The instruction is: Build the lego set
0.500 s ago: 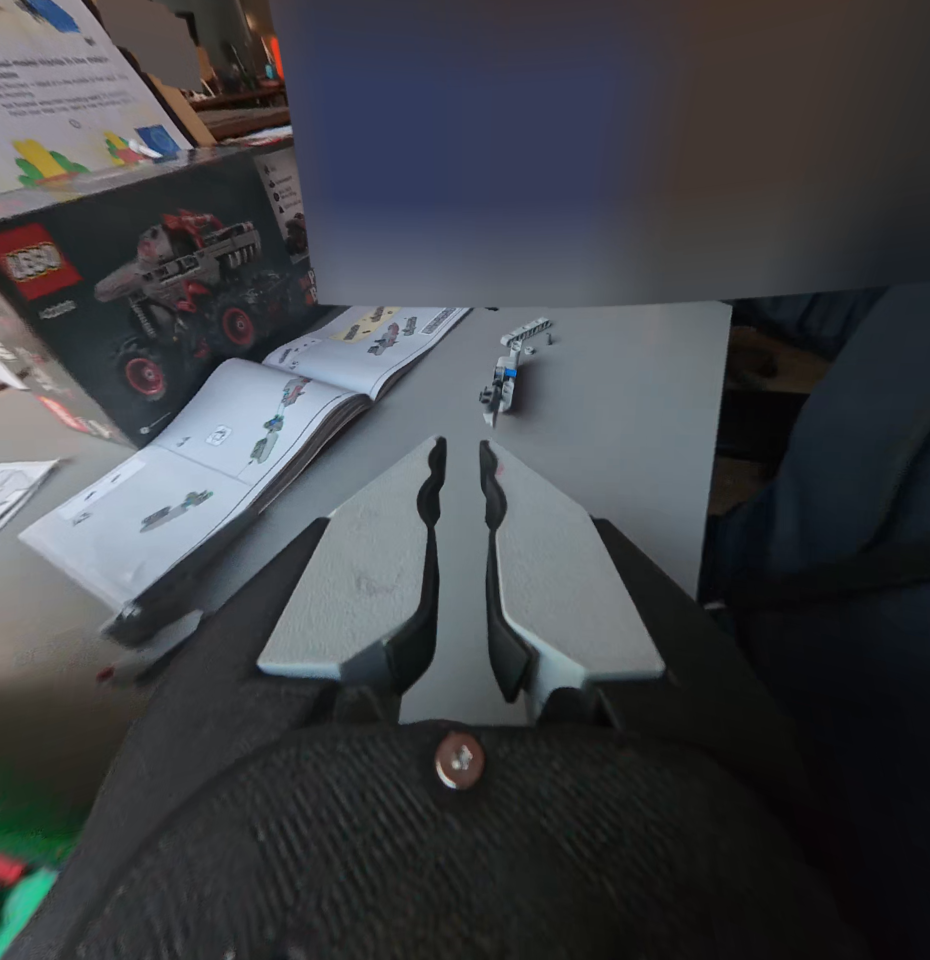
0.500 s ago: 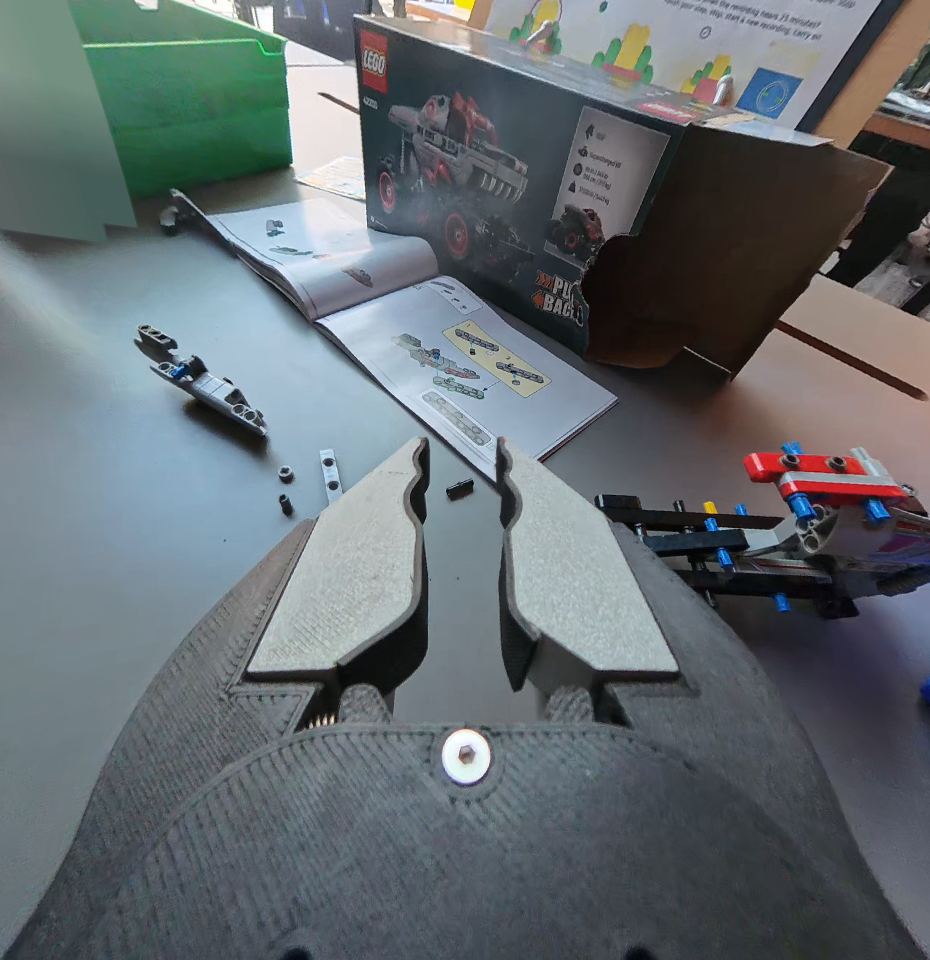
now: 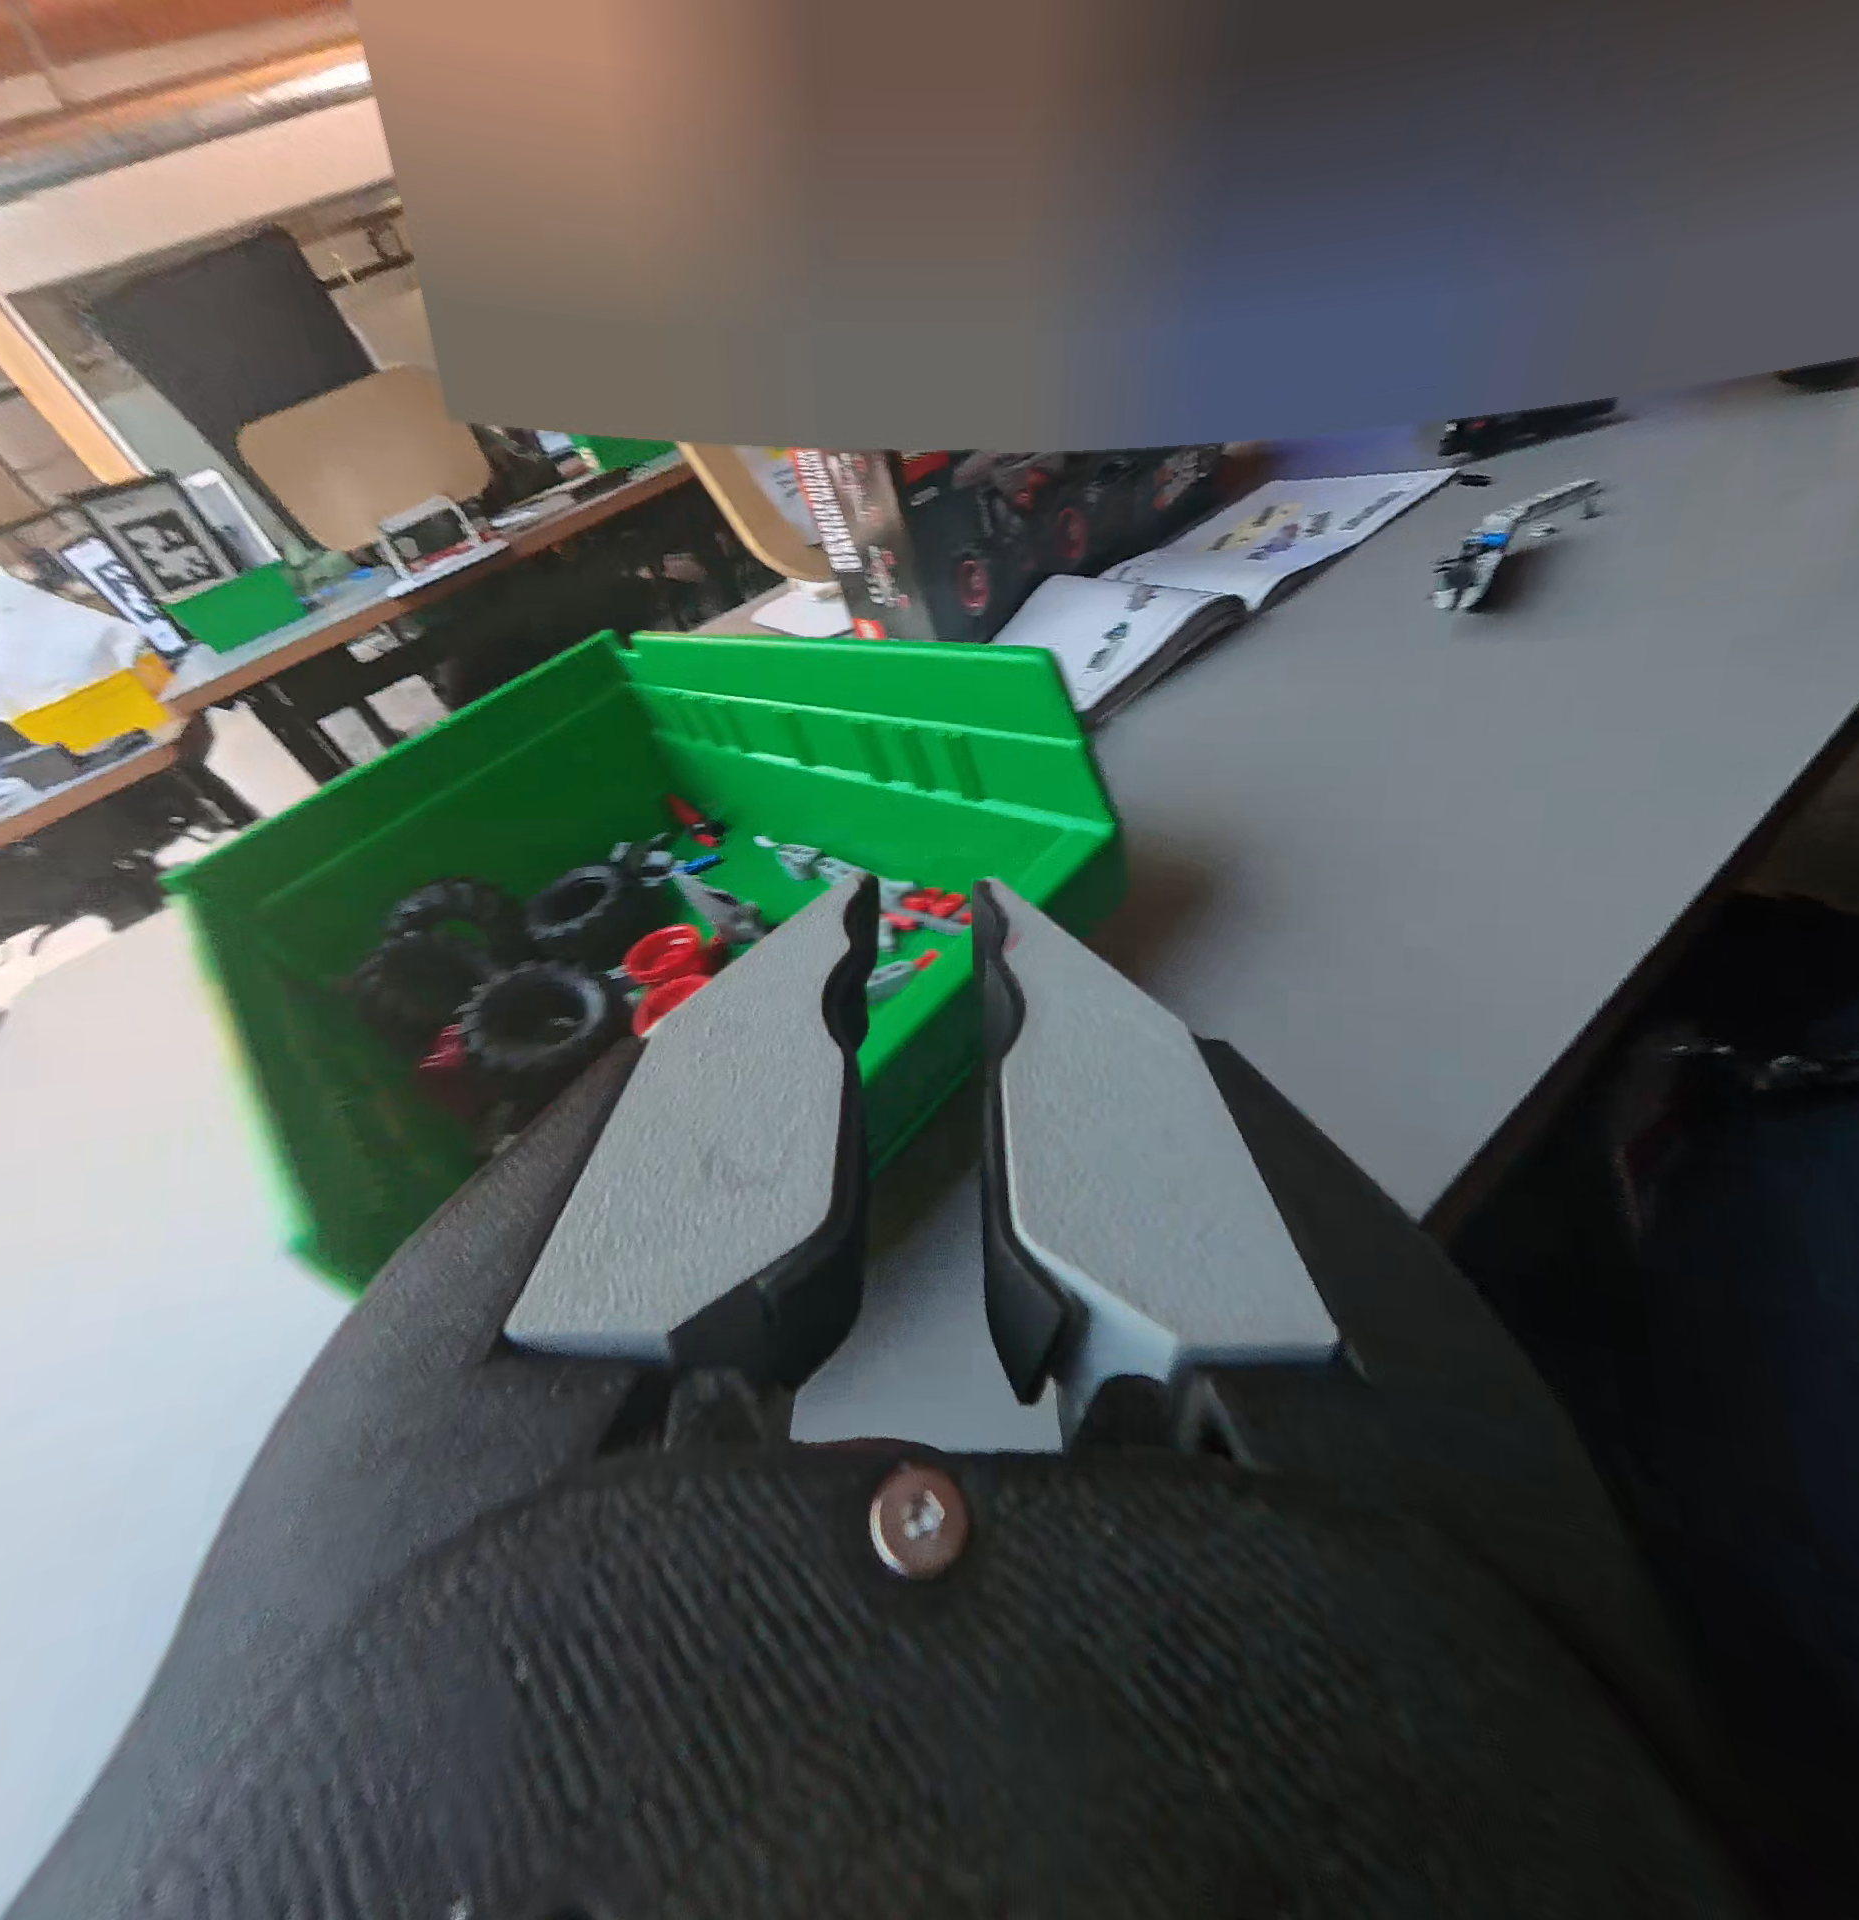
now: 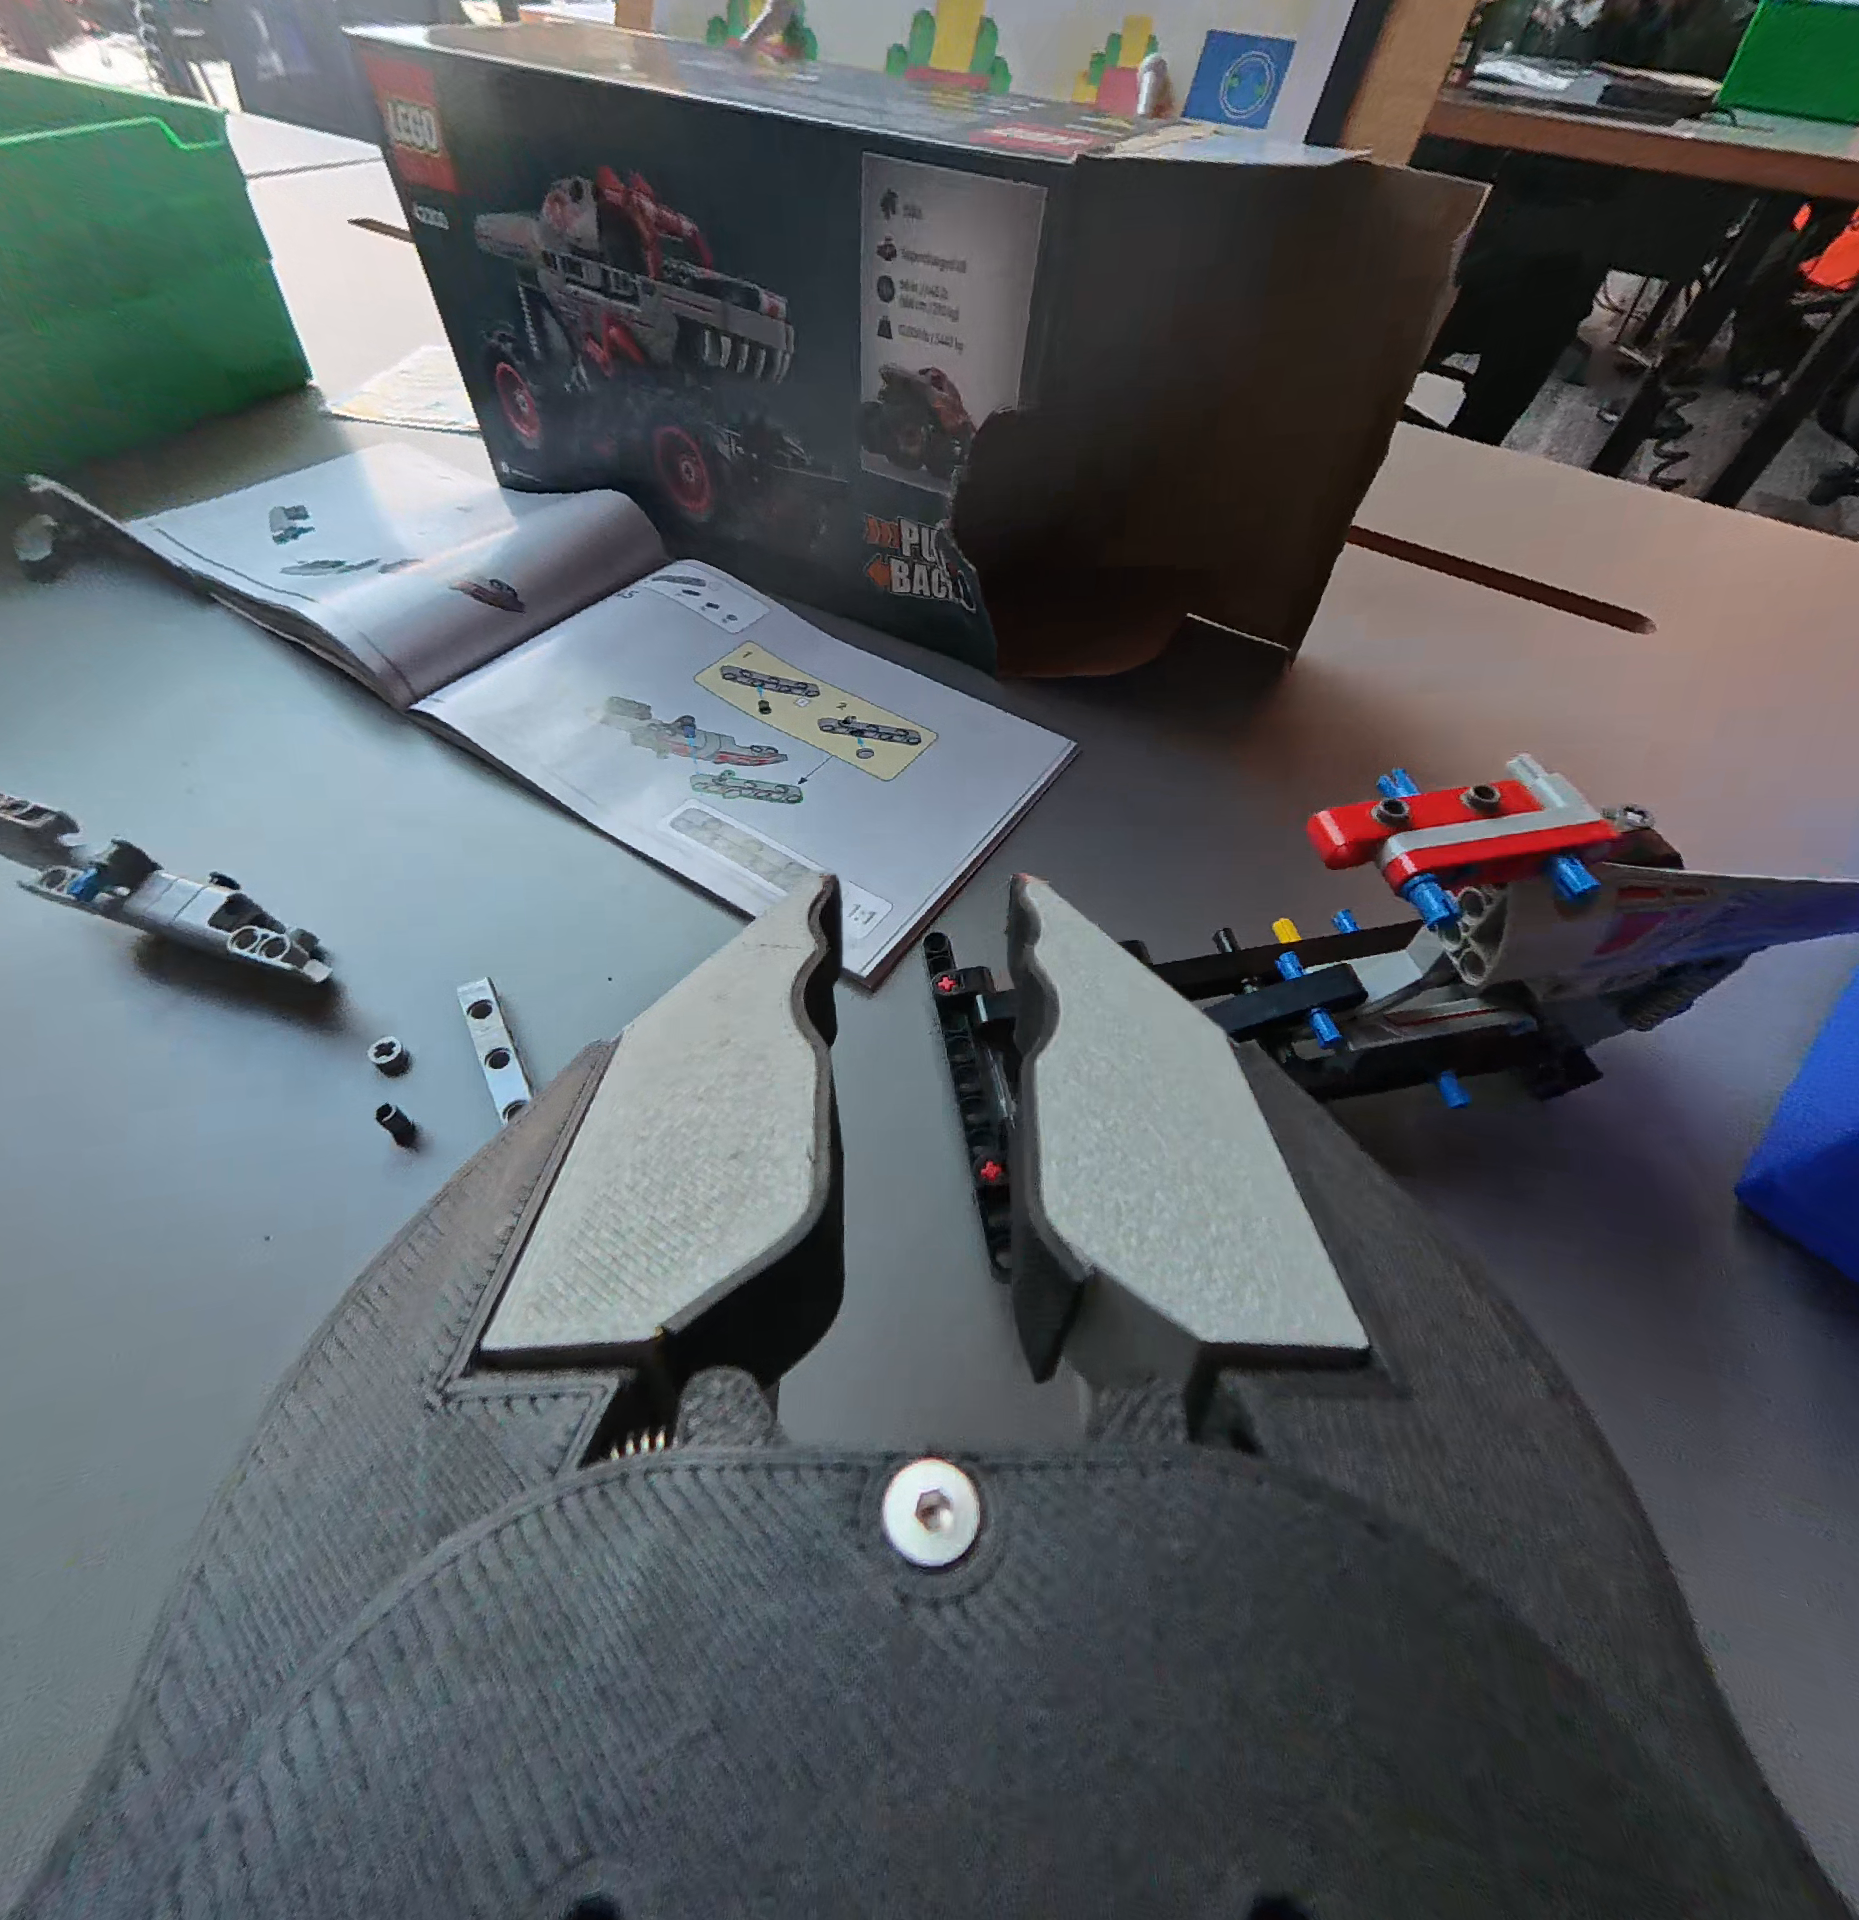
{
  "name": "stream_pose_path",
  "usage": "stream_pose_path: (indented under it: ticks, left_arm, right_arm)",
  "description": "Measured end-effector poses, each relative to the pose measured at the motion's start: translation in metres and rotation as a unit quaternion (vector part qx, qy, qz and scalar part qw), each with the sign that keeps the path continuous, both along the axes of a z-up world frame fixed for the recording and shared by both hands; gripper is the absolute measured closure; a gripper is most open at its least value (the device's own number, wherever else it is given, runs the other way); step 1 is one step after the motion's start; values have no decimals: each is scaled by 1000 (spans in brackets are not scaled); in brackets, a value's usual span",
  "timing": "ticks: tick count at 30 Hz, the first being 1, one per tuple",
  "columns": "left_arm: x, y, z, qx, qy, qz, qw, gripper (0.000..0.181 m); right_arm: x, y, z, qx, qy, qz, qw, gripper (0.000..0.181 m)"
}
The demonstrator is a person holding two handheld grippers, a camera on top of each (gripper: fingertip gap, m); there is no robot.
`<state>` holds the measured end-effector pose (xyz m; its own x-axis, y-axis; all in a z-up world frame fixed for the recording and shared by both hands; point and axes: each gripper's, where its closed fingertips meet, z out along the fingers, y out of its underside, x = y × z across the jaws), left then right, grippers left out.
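Observation:
My left gripper [image 3: 921,902] is open and empty, its tips over the near wall of a green bin [image 3: 852,670] that holds black tyres [image 3: 535,1013], red rims [image 3: 667,951] and grey parts. My right gripper [image 4: 923,902] is open, low over the table. A black beam with red pins [image 4: 964,1070] lies between its fingers, close to the right finger. That beam is the near end of a partly built chassis [image 4: 1465,940] with red, grey and blue parts. A small grey sub-assembly [image 4: 166,899] lies to the left and also shows in the left wrist view [image 3: 1507,530].
An open instruction booklet [image 4: 696,717] lies in front of the set's box [image 4: 717,312]. A white three-hole beam [image 4: 489,1034] and two small black bushes [image 4: 389,1057] lie left of my right gripper. A blue block [image 4: 1829,1132] stands at the right. The table edge [image 3: 1631,987] runs along the right. The left gripper's tips are roughly 55 cm from the right gripper's. The right tips stand about 15 cm off the small grey sub-assembly [image 4: 166,899].
My left gripper has swung left, from facing the booklet and small sub-assembly to over the green bin. My right gripper has moved right and forward to the chassis, its fingers slightly wider apart.

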<state>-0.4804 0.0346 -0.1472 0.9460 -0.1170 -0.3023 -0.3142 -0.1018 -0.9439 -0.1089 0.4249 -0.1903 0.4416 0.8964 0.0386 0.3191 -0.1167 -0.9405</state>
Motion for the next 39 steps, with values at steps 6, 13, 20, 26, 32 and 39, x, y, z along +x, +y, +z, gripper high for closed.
stream_pose_path:
  ticks: [6,13,20,26,32,39]
  left_arm:
    - [-88,-7,62,74,57,68,993,180]
    - [-206,75,113,47,-21,157,986,181]
    - [-264,131,61,-37,-98,164,981,169]
    - [-295,153,35,-66,-153,161,973,165]
    - [-265,165,3,-111,-312,48,942,166]
    - [-257,158,7,-74,-403,-47,911,143]
  right_arm:
    - [-4,14,-9,27,-46,-37,998,152]
    - [-9,24,-12,43,-70,-69,994,153]
    - [-9,17,0,42,-30,-58,997,153]
    - [-14,11,0,32,-21,-37,999,153]
    - [-18,14,-8,36,-49,-41,997,154]
    - [-14,24,-9,25,-44,-56,997,154]
